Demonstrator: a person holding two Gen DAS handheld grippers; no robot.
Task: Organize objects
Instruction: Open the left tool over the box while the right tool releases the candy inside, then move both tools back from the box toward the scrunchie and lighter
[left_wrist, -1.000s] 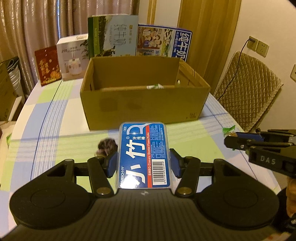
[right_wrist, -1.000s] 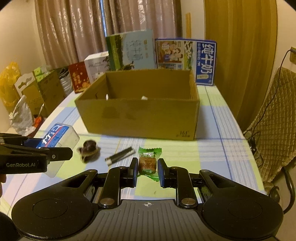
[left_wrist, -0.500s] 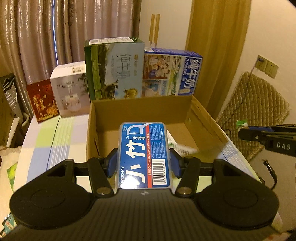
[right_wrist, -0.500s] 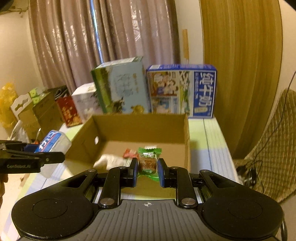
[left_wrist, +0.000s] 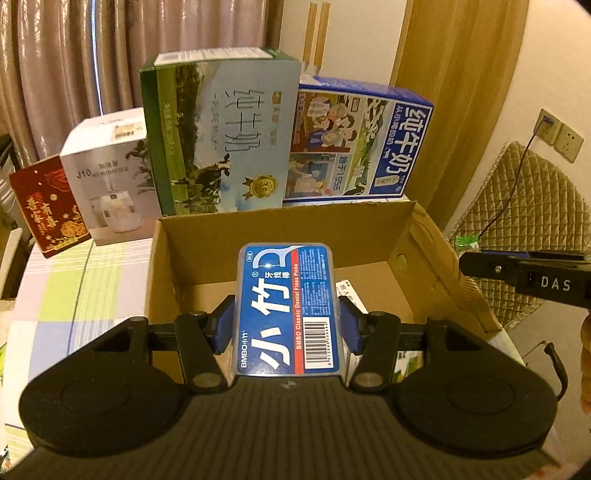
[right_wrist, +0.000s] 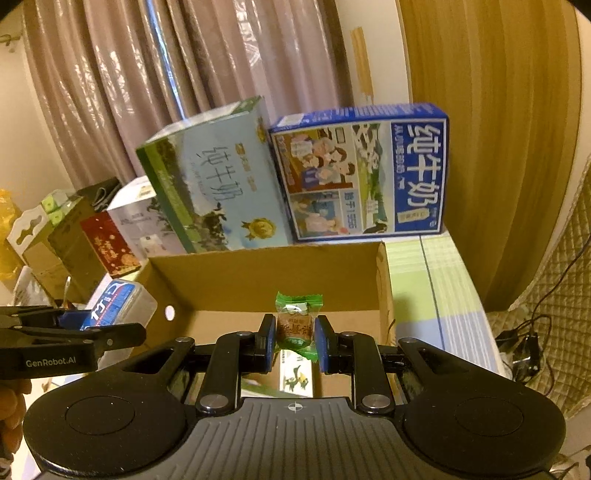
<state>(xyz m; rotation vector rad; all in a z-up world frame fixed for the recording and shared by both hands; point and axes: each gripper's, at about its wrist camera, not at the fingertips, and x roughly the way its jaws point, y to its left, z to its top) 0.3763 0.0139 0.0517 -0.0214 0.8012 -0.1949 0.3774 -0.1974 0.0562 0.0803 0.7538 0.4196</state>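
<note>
1. Left gripper (left_wrist: 286, 328) clamped on the floss pick case (left_wrist: 286, 310), held upright above the open cardboard box (left_wrist: 280, 229).
2. Right gripper (right_wrist: 294, 341) pinches a green-wrapped candy (right_wrist: 297, 325) over the same box, near its right wall.
3. Risk: the two grippers sit close together; releasing at once could knock them.
4. Risk: the tall case may tip onto the packets (right_wrist: 295, 378) already inside.
</note>
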